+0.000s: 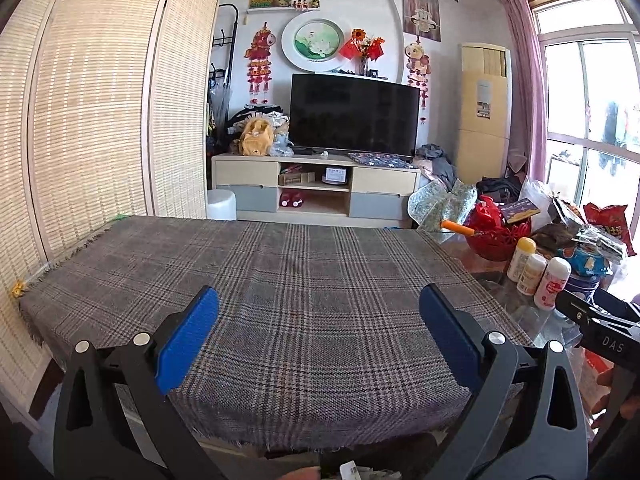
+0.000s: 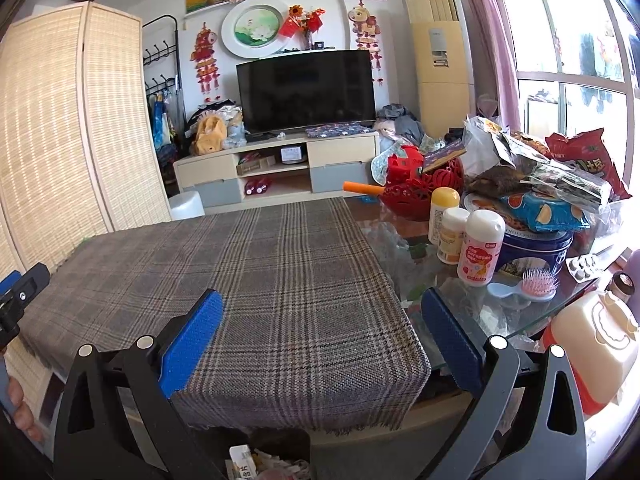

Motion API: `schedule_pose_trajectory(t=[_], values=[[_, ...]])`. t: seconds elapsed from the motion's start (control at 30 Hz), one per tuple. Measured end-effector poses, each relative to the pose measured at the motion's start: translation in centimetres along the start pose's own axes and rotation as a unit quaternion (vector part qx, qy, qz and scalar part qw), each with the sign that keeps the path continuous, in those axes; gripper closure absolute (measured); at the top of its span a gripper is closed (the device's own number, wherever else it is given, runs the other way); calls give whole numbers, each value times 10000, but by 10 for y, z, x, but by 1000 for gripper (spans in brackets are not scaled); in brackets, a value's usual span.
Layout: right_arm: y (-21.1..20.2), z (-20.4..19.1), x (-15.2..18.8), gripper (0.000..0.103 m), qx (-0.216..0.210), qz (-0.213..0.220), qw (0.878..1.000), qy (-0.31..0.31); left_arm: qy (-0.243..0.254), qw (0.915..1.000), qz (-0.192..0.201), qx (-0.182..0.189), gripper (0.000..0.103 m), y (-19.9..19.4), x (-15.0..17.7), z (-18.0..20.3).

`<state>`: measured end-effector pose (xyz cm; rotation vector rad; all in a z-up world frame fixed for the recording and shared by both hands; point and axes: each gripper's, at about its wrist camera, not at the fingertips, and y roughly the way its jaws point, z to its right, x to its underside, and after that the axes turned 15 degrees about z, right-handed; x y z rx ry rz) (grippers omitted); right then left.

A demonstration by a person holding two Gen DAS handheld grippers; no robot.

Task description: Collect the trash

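Across the plaid cloth [image 1: 280,300], left wrist view: bare surface, television [image 1: 354,114] beyond it. My left gripper [image 1: 319,334] hangs wide apart, empty. Right wrist view: my right gripper [image 2: 322,336] likewise spread wide, empty; trash [image 2: 264,464], crumpled packaging, lies below the cloth's near edge, beneath it.

From the left wrist I look forward, low and close over the plaid cloth [image 1: 288,304], toward the television [image 1: 354,114]. From the right wrist I face the same way, set further right, taking in the cluttered glass table [image 2: 448,300]. Both views share cloth, television and bottles [image 2: 480,248].
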<state>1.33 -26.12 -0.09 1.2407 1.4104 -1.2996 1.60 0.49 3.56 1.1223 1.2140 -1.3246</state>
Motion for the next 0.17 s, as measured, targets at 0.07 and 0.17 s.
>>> schedule_pose_trajectory(t=[0.07, 0.17], values=[[0, 0, 0, 3, 0, -11, 10000, 12, -83, 9998, -166, 101, 8, 5, 1, -2], [0, 0, 0, 3, 2, -4, 10000, 8, -102, 9997, -216, 46, 8, 7, 3, -5]])
